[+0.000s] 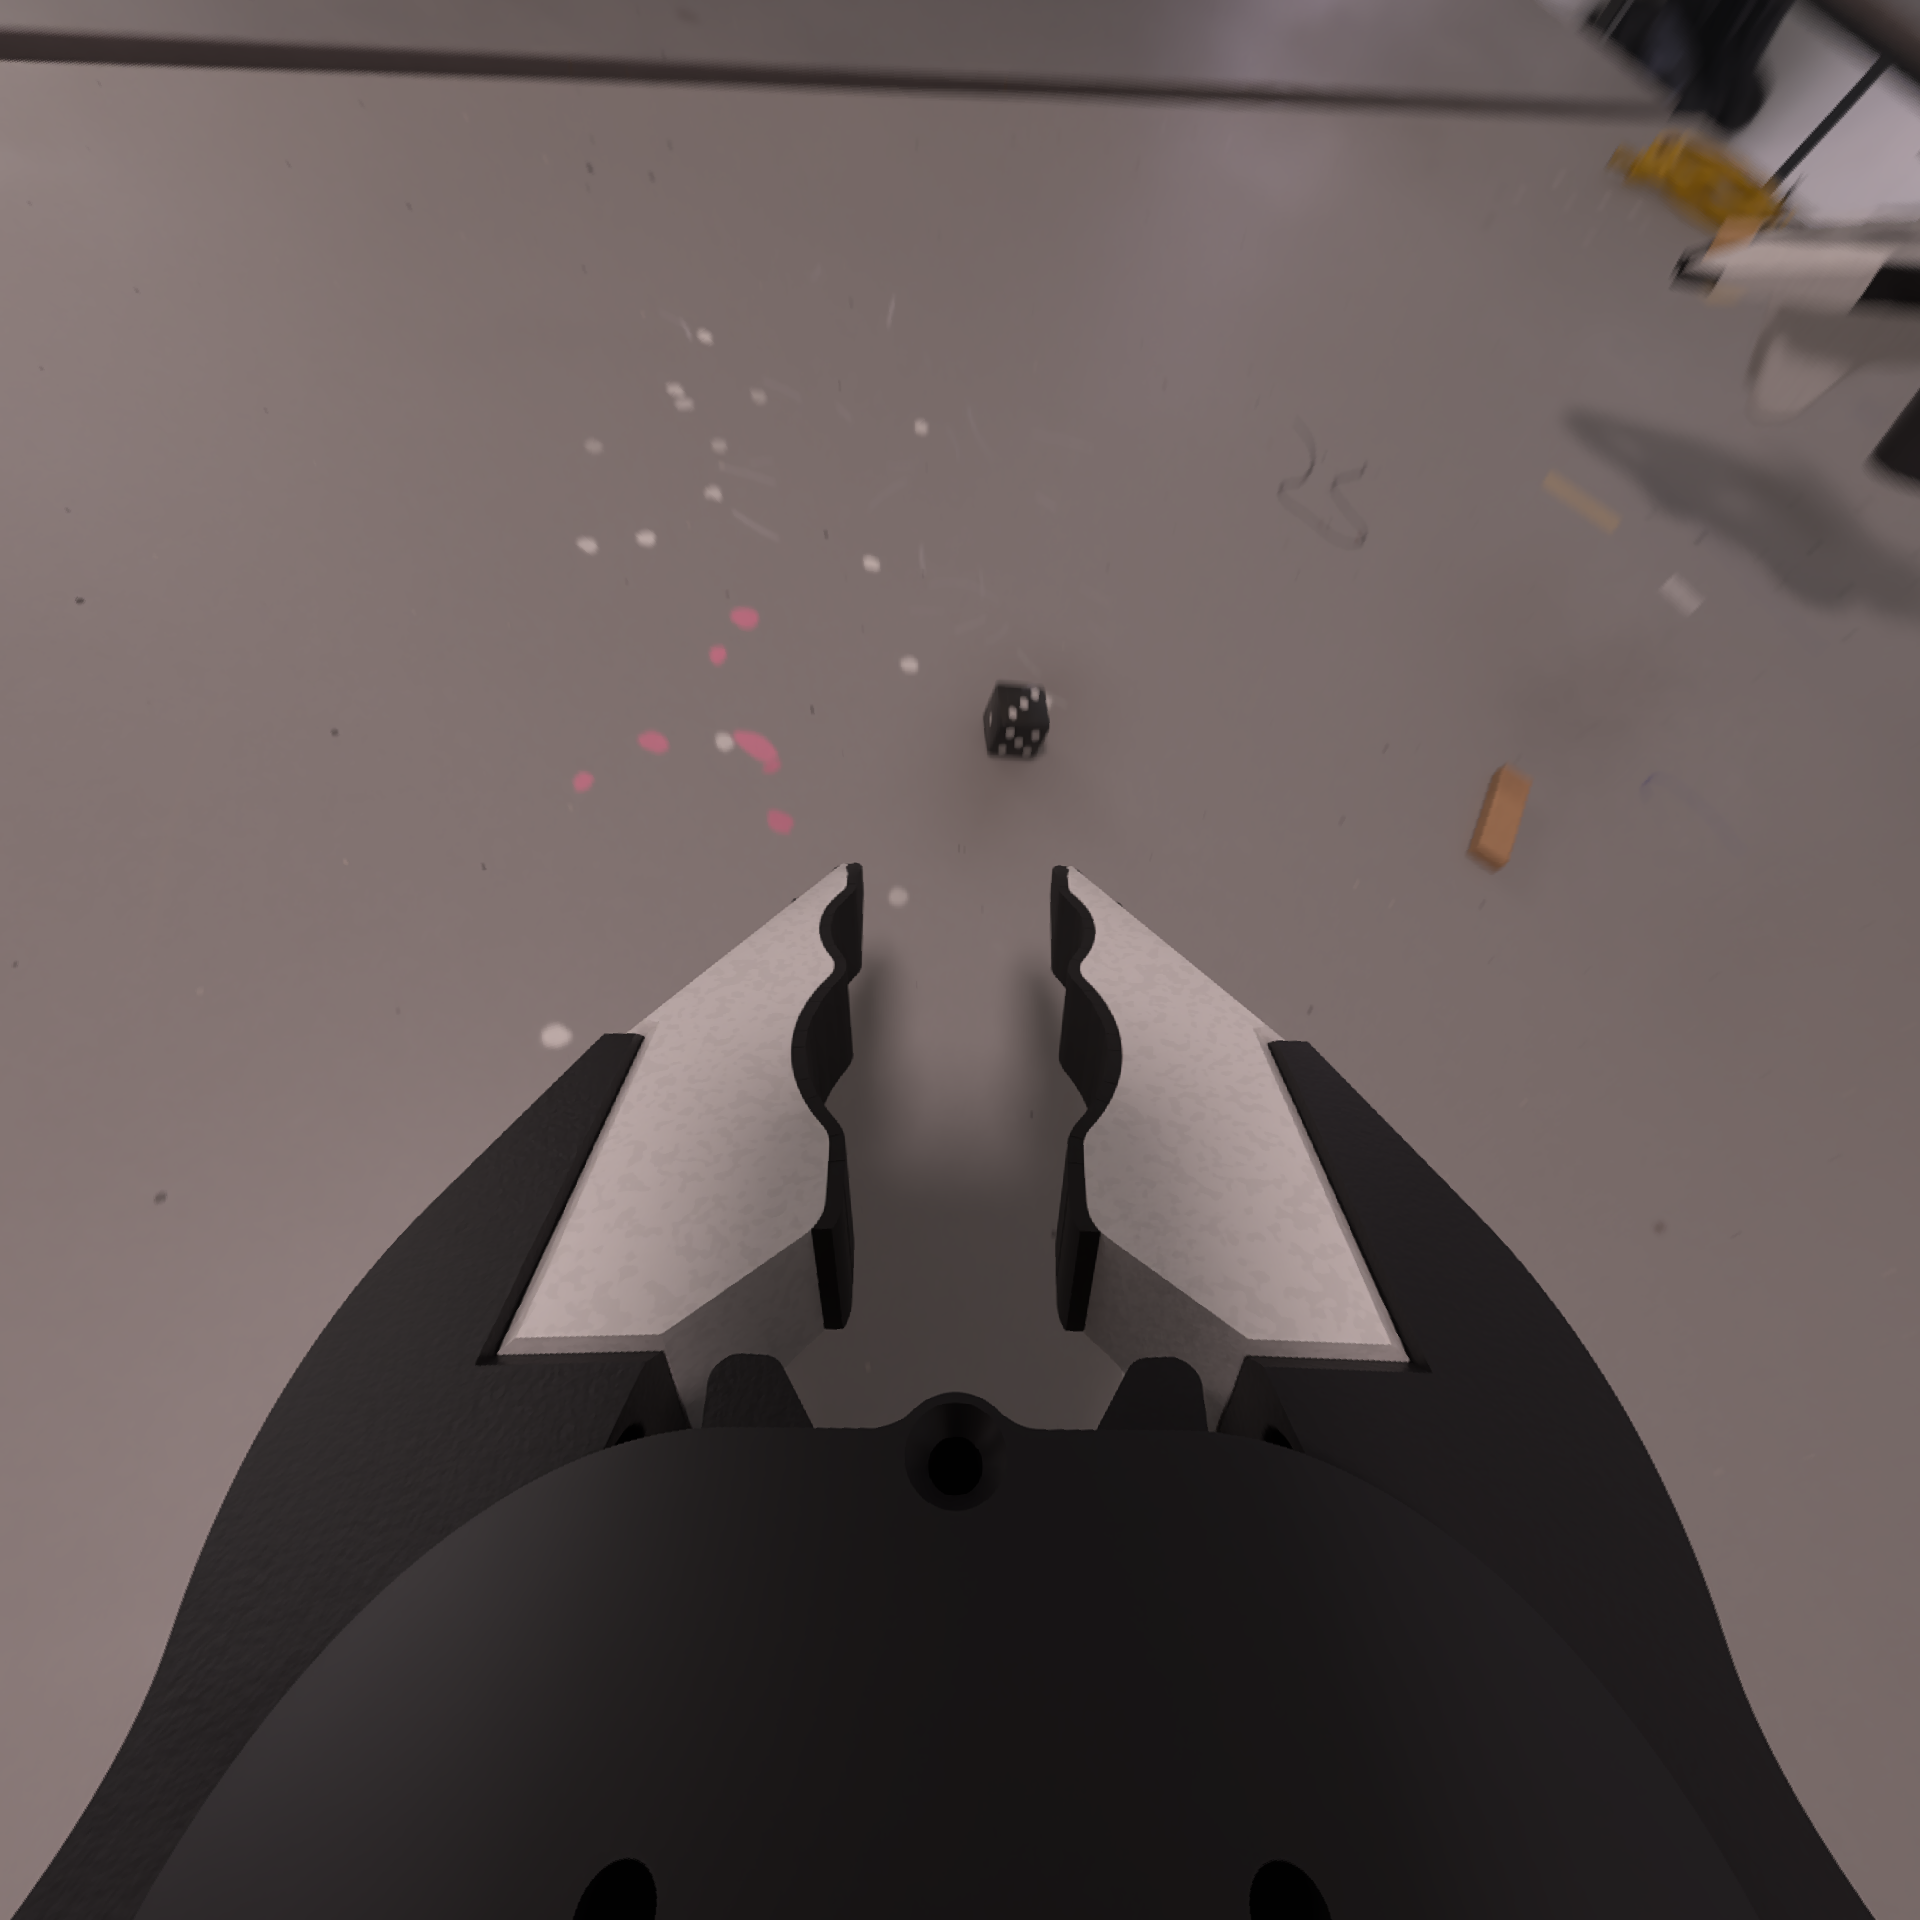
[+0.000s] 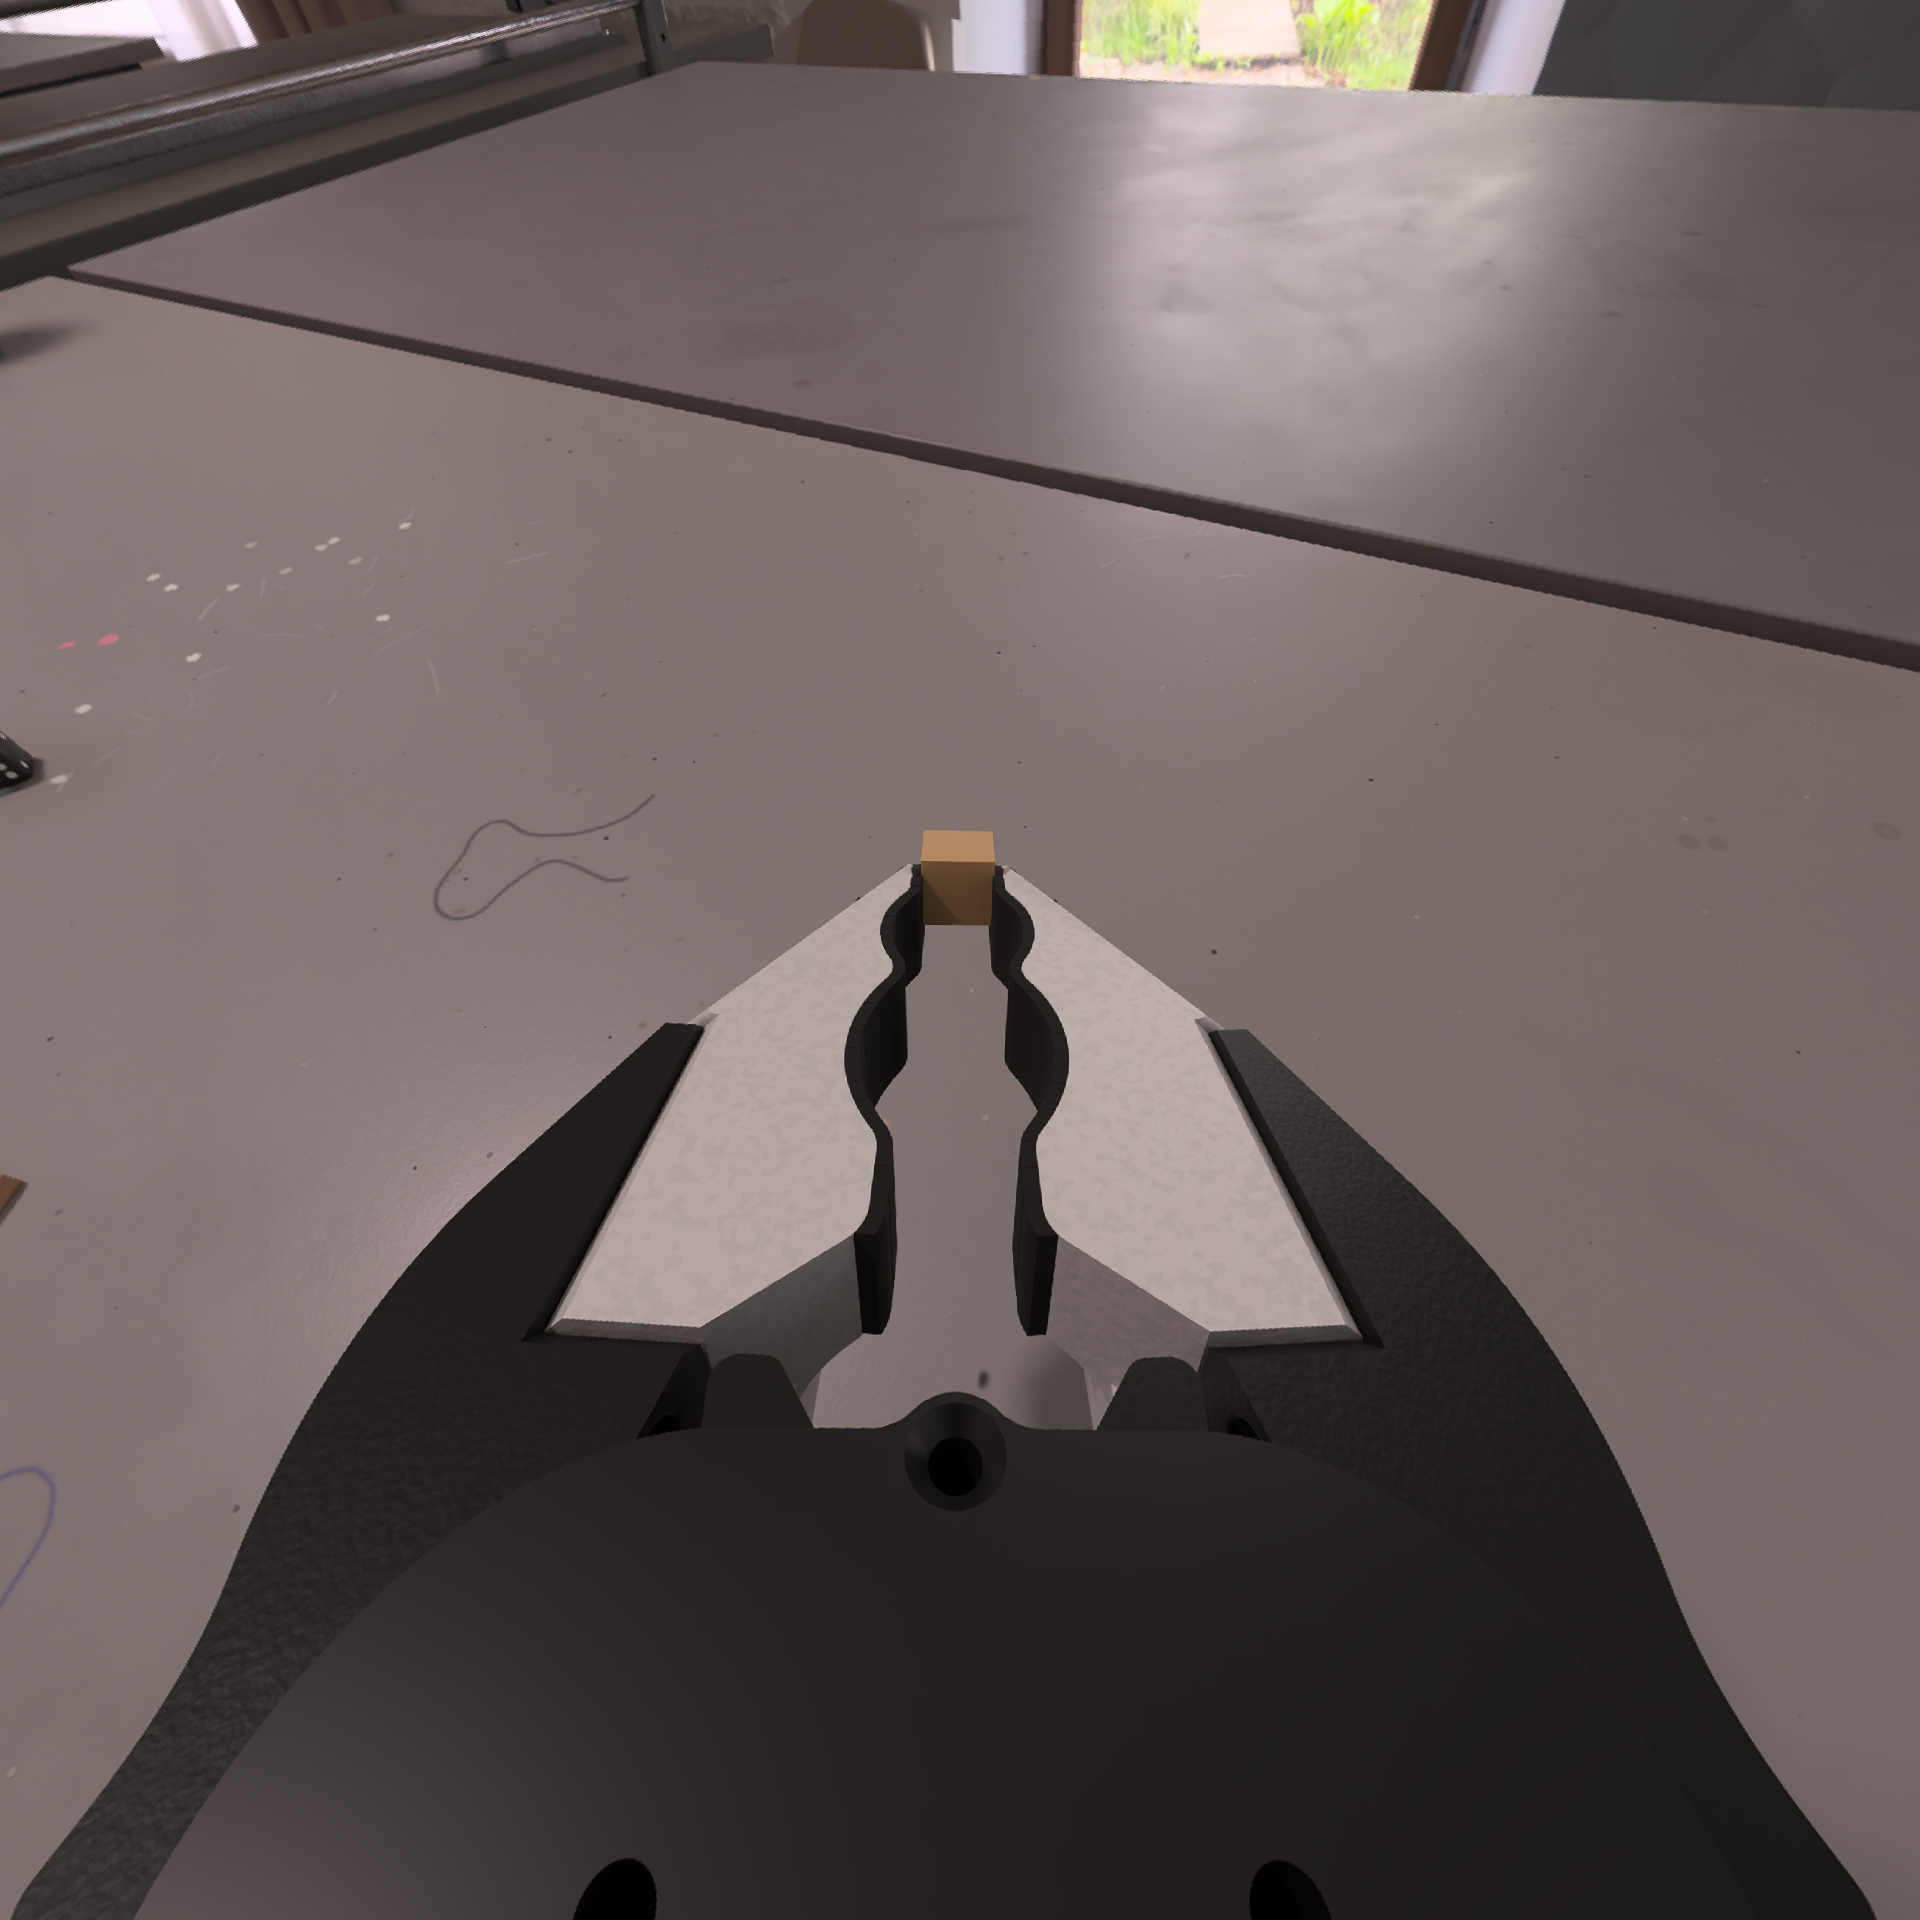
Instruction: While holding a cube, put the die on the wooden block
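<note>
left wrist view: left gripper (image 1: 956, 883) fingers wide and empty above the desk (image 1: 312, 935); black die (image 1: 1016, 721) just ahead, wooden block (image 1: 1500, 817) off right. die looks small, hard, light (likely slippery): pinch opposite flat faces.
right wrist view: right gripper (image 2: 957, 883) fingers narrow, holding the tan cube (image 2: 957, 879) at the tips.

grey table (image 2: 1351, 312), paint specks (image 1: 727, 644), scribble (image 2: 530, 852)
</note>
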{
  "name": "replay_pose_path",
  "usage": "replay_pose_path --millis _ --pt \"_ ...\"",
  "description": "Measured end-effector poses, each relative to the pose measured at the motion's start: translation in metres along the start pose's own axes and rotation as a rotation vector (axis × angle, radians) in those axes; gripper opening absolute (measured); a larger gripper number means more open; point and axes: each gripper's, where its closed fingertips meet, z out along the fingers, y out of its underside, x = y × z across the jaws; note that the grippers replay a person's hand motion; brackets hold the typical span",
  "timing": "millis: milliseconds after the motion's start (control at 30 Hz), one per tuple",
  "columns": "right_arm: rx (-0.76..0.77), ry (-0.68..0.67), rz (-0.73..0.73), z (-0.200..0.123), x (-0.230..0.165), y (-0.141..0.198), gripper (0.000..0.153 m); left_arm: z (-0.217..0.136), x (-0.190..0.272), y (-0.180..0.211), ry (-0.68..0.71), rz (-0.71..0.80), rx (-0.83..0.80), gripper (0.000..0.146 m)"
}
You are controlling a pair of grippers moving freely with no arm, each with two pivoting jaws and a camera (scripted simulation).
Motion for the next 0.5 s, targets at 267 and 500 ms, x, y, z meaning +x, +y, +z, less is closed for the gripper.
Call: replay_pose_path --millis 267,500 --pt "-0.015 -0.011 -0.027 0.003 -0.005 0.003 0.011 0.030 0.028 0.008 -0.082 0.191 -0.055 0.051" --pt "-0.011 -0.003 -0.061 0.001 -0.006 0.002 0.011 0.073 0.023 0.002 -0.045 0.205 -0.184 0.051"
